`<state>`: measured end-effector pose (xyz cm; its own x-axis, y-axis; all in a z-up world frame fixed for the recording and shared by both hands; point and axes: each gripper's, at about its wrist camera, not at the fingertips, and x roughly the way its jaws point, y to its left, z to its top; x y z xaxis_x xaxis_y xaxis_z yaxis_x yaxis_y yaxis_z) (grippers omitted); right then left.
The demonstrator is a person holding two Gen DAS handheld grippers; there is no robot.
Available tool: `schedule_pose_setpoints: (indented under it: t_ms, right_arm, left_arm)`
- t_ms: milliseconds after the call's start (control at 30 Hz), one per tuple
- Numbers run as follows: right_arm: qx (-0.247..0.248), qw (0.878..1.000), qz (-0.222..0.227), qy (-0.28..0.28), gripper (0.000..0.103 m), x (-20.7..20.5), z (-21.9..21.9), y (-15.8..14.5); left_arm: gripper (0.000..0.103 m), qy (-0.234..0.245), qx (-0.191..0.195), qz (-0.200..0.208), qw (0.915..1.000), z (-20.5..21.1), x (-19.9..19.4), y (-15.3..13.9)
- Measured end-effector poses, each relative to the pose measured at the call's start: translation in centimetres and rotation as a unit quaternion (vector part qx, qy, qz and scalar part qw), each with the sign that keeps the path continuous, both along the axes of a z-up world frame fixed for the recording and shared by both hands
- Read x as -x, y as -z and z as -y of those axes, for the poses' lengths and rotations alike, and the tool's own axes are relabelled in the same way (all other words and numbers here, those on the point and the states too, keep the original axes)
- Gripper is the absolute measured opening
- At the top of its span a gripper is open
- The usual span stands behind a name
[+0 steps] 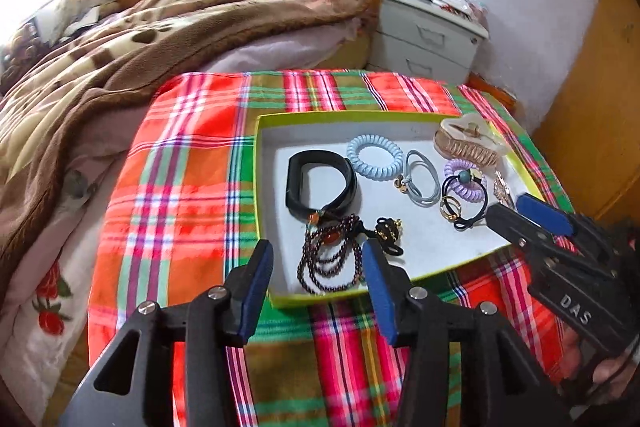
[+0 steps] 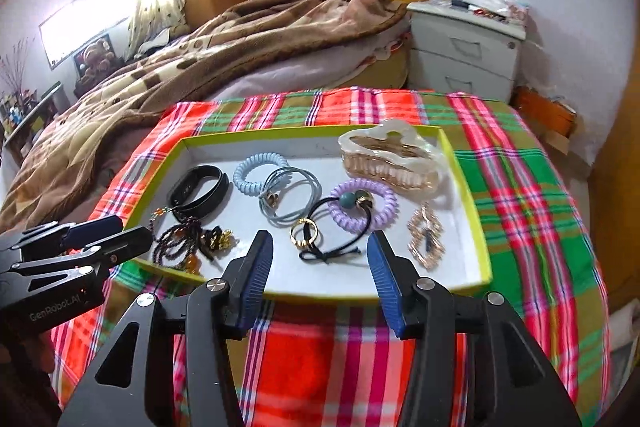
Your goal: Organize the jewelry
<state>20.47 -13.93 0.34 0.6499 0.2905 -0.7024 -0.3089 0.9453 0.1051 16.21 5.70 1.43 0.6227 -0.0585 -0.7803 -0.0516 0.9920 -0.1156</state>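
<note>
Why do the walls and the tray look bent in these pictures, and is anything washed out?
Both views are fisheye, so straight edges bow: the tray rim curves and dark corners frame each picture. In the right wrist view the window glares white; in the left wrist view the upper left is blown out. The jewelry stays sharp, like the purple coil tie.

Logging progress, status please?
Both tools open, empty: left, right. Jewelry all in tray. Beads under left tool. Nothing blocking.

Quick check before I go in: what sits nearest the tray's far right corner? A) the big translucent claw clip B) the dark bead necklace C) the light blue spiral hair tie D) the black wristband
A: the claw clip lies against the far right corner of the tray, with the other three further left.
</note>
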Motion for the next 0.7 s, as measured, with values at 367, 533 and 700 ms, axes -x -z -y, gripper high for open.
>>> schedule_pose_setpoints:
  t_ms: [367,533,700]
  right_arm:
    - [0.006,0.998,0.049,0.025,0.050,6.0,1.1,-1.8]
    - [0.005,0.998,0.056,0.033,0.050,8.1,1.4,-1.7]
    - [-0.002,0.998,0.058,0.039,0.050,9.6,1.9,-1.6]
  left_arm:
    - [0.049,-0.031,-0.044,0.039,0.9978,1.8,5.6,-1.3]
    - [0.049,-0.044,-0.070,0.061,0.9947,2.8,7.9,-1.6]
    - [0.049,-0.048,-0.075,0.066,0.9938,3.2,9.7,-1.4]
